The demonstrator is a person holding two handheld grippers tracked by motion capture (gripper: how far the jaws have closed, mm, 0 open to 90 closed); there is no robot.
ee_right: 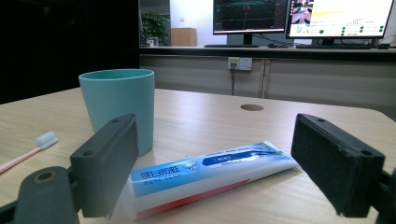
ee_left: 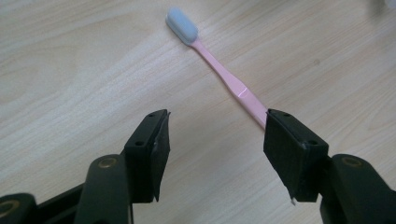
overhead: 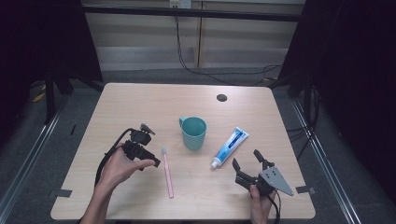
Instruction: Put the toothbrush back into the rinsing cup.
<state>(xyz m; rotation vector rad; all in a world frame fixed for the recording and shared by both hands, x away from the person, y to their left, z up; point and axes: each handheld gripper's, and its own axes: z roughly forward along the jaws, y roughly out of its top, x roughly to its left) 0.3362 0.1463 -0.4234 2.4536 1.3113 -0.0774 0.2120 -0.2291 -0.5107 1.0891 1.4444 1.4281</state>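
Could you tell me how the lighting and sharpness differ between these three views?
High view: dim, the room dark around the lit table. Left gripper view: bright and even, toothbrush sharp. Right gripper view: toothpaste crisp, near jaws soft, screens glaring.

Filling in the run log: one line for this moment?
left gripper: open, by toothbrush | right gripper: open, facing toothpaste | cup: upright

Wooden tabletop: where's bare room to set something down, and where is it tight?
Free: the far strip of the light wooden tabletop behind the teal plastic cup, beside the dark round cable hole; also the near edge between the two forearms. Crowded: the middle band, where the pink toothbrush, cup and blue-and-white toothpaste tube lie between both hand-held grippers.
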